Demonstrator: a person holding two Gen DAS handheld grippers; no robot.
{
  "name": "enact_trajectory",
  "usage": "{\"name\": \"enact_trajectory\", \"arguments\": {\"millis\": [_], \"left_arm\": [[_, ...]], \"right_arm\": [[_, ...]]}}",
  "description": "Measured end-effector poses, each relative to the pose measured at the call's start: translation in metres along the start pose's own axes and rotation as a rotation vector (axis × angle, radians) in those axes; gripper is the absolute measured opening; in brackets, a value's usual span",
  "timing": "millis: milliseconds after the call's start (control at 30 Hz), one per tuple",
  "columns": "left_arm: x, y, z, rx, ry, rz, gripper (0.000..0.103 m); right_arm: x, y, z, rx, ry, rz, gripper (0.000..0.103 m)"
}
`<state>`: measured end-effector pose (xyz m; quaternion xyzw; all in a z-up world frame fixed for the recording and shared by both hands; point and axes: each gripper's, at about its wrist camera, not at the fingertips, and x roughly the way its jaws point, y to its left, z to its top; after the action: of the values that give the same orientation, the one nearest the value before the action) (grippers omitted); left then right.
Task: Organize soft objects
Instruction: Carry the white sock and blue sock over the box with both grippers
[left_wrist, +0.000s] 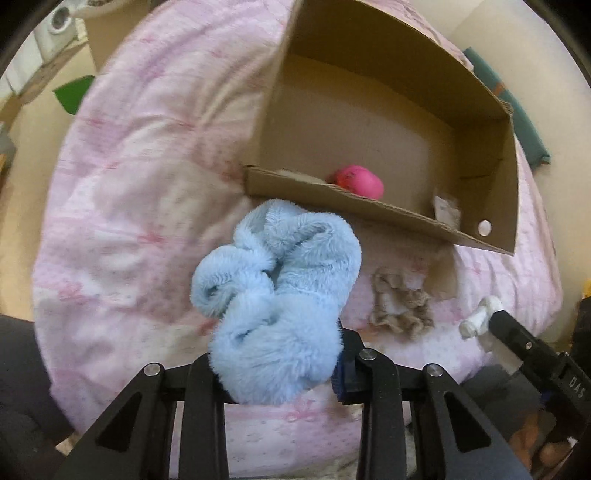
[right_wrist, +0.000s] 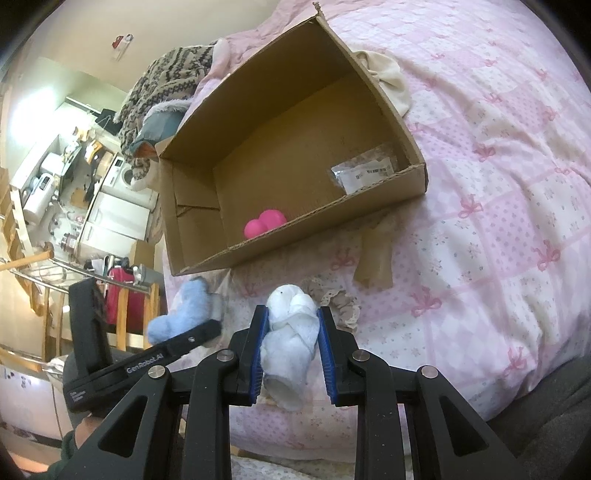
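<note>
My left gripper (left_wrist: 280, 354) is shut on a fluffy light-blue sock bundle (left_wrist: 280, 295), held above the pink bedspread just in front of the open cardboard box (left_wrist: 491, 192). The bundle also shows in the right wrist view (right_wrist: 181, 314). My right gripper (right_wrist: 291, 332) is shut on a rolled white sock (right_wrist: 291, 332), near the box's front wall; that sock shows at the right in the left wrist view (left_wrist: 480, 317). A pink soft toy (left_wrist: 360, 179) lies inside the box (right_wrist: 421, 177), also seen from the right (right_wrist: 264, 223). A beige scrunchie (left_wrist: 400, 304) lies on the bed between the grippers.
A pink patterned bedspread (right_wrist: 498, 221) covers the bed. A plastic packet (right_wrist: 365, 171) lies in the box's corner. A patterned knit garment (right_wrist: 166, 81) and a cream cloth (right_wrist: 388, 74) lie behind the box. The bed edge and room furniture (right_wrist: 118, 214) are to the left.
</note>
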<state>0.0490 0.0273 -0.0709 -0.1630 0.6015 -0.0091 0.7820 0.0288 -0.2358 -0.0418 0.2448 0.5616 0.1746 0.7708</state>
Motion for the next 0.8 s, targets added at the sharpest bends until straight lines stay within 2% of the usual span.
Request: {"name": "enact_trajectory", "arguments": {"millis": [167, 400, 800], "left_arm": [[-0.002, 0.005, -0.002, 0.023, -0.019, 0.059, 0.028], [-0.001, 0.011, -0.003, 0.004, -0.022, 0.100, 0.028], [-0.047, 0.009, -0.002, 0.013, -0.197, 0.130, 0.028]], "right_arm": [[0.004, 0.003, 0.001, -0.009, 0.004, -0.013, 0.028], [0.004, 0.004, 0.001, -0.017, 0.003, -0.013, 0.028], [-0.010, 0.012, 0.001, -0.046, -0.041, 0.051, 0.028]]}}
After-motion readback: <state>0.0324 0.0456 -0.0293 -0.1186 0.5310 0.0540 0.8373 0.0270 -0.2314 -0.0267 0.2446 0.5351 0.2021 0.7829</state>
